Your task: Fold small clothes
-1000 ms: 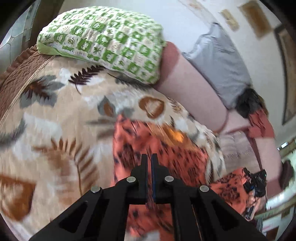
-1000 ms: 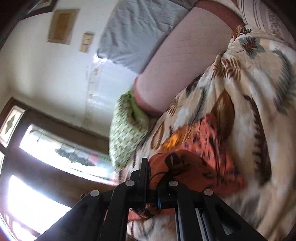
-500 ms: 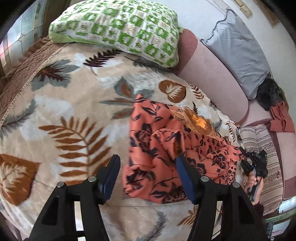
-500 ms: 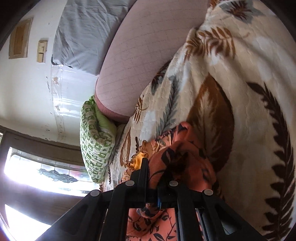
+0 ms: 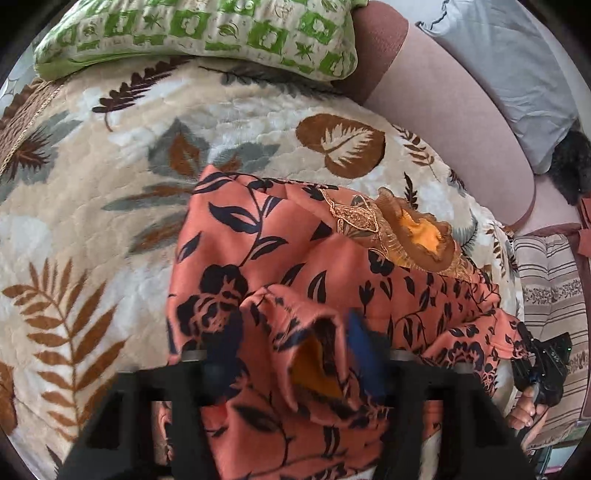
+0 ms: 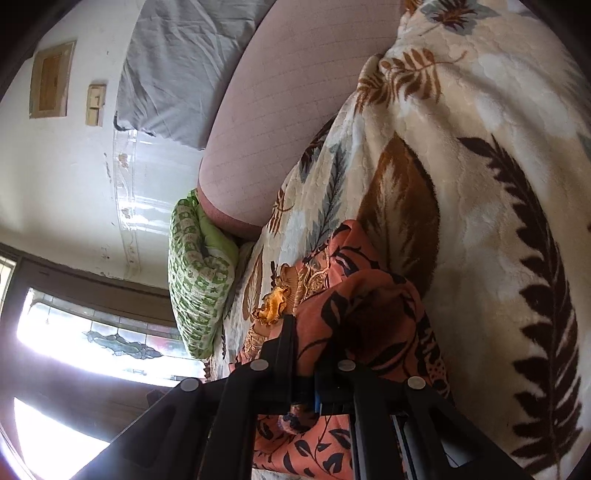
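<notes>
Left wrist view: the left claw [image 5: 291,354] stands with its fingers spread wide, a raised fold of the orange floral garment [image 5: 295,280] lying between them; the fingers are blurred, and contact with the cloth cannot be judged. The garment, coral-orange with dark leaf and flower print and a gold-embroidered, ruffled neckline [image 5: 399,229], lies crumpled on a cream leaf-patterned blanket [image 5: 92,221] that covers the bed. A green-and-white checked pillow [image 5: 207,33] rests at the head of the blanket, beside a pink padded bolster [image 5: 443,110] and a grey pillow [image 5: 517,66]. At the right edge, the right claw [image 5: 546,362] grips the far end of the garment.

Right wrist view: the right claw [image 6: 304,354] is pressed together, pinching a bunched edge of the garment [image 6: 362,302], which rises in a hump against the blanket [image 6: 498,184]. The checked pillow [image 6: 195,280] and bolster [image 6: 295,110] lie beyond; a stained-glass window [image 6: 110,343] shows at lower left.
</notes>
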Demonstrator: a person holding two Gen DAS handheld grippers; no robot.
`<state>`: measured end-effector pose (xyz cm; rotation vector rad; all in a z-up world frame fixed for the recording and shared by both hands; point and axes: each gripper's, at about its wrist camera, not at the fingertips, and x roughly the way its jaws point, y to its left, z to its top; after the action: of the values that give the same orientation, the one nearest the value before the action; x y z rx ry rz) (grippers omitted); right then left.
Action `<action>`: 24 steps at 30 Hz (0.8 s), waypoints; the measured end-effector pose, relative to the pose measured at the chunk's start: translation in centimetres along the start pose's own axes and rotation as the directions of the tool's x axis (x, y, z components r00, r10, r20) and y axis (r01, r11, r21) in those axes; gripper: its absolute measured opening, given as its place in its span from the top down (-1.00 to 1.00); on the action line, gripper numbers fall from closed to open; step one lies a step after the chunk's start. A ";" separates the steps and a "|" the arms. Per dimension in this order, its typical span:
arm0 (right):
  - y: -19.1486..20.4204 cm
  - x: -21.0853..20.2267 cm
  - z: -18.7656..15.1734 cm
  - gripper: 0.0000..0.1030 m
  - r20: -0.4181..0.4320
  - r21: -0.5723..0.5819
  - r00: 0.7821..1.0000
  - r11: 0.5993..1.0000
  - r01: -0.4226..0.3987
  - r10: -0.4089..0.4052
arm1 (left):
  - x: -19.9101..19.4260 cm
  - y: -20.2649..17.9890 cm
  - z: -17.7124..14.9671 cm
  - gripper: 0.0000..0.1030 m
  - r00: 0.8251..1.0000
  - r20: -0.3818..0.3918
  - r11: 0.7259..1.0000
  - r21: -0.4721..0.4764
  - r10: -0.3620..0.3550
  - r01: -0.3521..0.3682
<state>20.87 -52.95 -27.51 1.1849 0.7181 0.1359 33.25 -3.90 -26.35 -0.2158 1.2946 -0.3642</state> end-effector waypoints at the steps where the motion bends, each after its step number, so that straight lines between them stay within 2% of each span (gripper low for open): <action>1: 0.2 0.0 0.1 0.85 0.001 -0.011 1.000 1.000 -0.002 0.002 | 0.2 -0.2 0.1 0.68 1.000 -0.006 1.000 0.006 -0.001 0.002; 2: 0.3 -0.1 0.2 0.85 0.002 -0.016 1.000 1.000 -0.005 0.005 | 0.5 -0.6 0.2 0.81 1.000 -0.011 1.000 0.023 0.012 -0.012; 4: 0.5 -0.3 0.4 0.85 0.004 -0.022 1.000 1.000 -0.011 0.011 | 0.7 -1.3 0.1 0.85 0.998 0.003 0.997 0.059 0.057 -0.057; 7: 0.7 -0.7 0.7 0.85 0.014 -0.030 1.000 0.999 -0.018 0.019 | -0.6 -1.0 0.6 0.87 0.999 0.044 0.999 0.037 0.025 -0.027; 13: 1.8 -0.1 2.4 0.86 0.042 -0.031 0.997 0.998 -0.060 0.061 | -4.9 2.5 3.7 0.87 0.993 0.108 0.992 -0.116 -0.044 0.056; 16: 2.1 1.6 3.7 0.86 0.049 -0.009 0.997 0.998 -0.066 0.066 | -6.1 4.3 6.2 0.87 0.989 0.147 0.982 -0.183 -0.020 0.047; 19: 1.7 3.5 5.2 0.80 0.080 0.020 0.995 0.997 -0.069 0.067 | -5.5 6.0 8.4 0.87 0.986 0.167 0.970 -0.240 0.000 0.041; 21: 0.9 4.9 5.9 0.79 0.085 0.064 0.996 0.997 -0.041 0.035 | -4.2 6.4 9.4 0.85 0.985 0.169 0.966 -0.259 0.028 0.017; 22: 0.3 5.6 6.1 0.68 0.073 0.088 0.997 0.996 -0.007 0.001 | -3.4 6.7 9.6 0.80 0.988 0.153 0.962 -0.274 0.029 0.014; 24: -1.5 6.3 6.1 0.23 0.046 0.147 0.997 0.988 0.057 -0.064 | -1.6 7.8 9.4 0.71 0.992 0.115 0.934 -0.356 0.049 -0.005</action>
<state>28.88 -55.51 -30.44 1.2992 0.7286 0.0026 43.06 3.45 -25.16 -0.5187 1.2337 -0.0872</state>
